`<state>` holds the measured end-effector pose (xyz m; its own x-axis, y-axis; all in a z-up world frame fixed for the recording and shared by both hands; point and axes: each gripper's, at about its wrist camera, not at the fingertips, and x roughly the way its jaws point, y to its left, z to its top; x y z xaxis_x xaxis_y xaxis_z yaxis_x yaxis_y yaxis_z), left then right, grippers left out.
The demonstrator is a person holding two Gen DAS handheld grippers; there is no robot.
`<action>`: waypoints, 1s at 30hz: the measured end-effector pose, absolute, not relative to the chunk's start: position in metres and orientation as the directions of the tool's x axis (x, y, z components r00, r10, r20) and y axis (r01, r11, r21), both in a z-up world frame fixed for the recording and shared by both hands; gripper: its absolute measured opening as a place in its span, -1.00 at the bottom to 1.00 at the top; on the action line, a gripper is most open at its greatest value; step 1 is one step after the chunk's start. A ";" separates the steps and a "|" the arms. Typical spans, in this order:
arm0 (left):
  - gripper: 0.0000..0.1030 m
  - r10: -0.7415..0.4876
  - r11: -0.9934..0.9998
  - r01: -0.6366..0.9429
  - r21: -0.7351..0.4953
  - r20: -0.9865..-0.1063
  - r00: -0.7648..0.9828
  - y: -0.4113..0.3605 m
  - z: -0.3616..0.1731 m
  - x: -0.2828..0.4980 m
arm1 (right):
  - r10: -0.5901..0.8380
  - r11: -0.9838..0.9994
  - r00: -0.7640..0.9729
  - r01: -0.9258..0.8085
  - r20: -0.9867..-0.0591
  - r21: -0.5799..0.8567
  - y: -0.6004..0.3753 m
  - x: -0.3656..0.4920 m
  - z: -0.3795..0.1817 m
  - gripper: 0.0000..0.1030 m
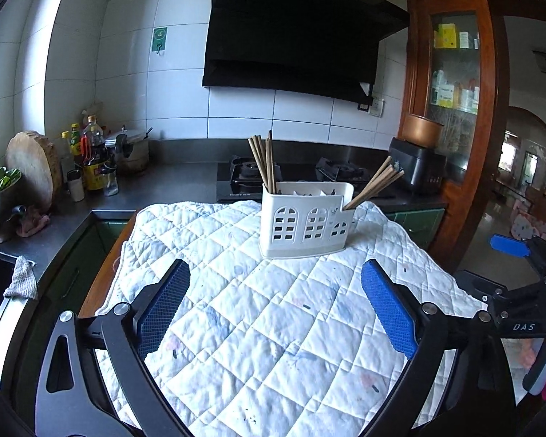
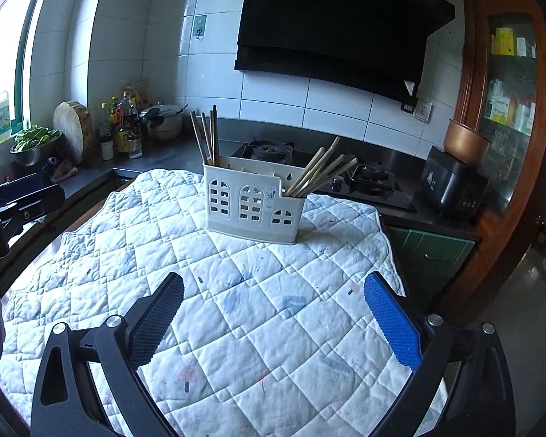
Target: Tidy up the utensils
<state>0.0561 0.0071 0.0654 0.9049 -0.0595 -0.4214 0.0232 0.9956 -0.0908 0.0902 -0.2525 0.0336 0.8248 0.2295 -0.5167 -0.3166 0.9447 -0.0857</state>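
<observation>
We hold left gripper (image 1: 275, 306) and right gripper (image 2: 273, 318) gaping, empty | brown wooden chopsticks (image 2: 318, 174) in white plastic caddy (image 2: 253, 205) at quilt's (image 2: 236, 327) far edge: light, stiff, slippery; pinch mid-shaft.

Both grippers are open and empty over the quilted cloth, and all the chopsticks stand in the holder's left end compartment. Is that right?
Not quite. The chopsticks are split: one bundle stands in the holder's left end, another leans out of its right end, as the right wrist view shows. Both the left gripper and right gripper are open and empty over the quilted cloth.
</observation>
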 end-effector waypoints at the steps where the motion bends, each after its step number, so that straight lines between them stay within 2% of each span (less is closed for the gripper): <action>1: 0.83 -0.059 0.996 0.022 -0.092 -0.428 0.902 0.008 0.062 0.054 | 0.233 0.946 0.822 -0.314 -0.519 -0.074 -0.254 0.088 0.031 0.86; 6: 0.83 -0.061 0.994 0.014 -0.108 -0.449 0.891 0.012 0.045 0.041 | 0.244 0.953 0.812 -0.302 -0.531 -0.024 -0.256 0.075 0.019 0.87; 30: 0.83 -0.030 0.997 -0.011 -0.078 -0.500 0.865 0.018 0.014 0.007 | 0.180 0.973 0.799 -0.231 -0.574 -0.015 -0.266 0.047 -0.018 0.87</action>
<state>0.0071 0.0178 0.0136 0.8653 -0.0295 -0.5005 -0.0114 0.9969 -0.0785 0.0468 -0.2661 -0.0176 0.7988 0.1805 -0.5739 -0.2305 0.9729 -0.0149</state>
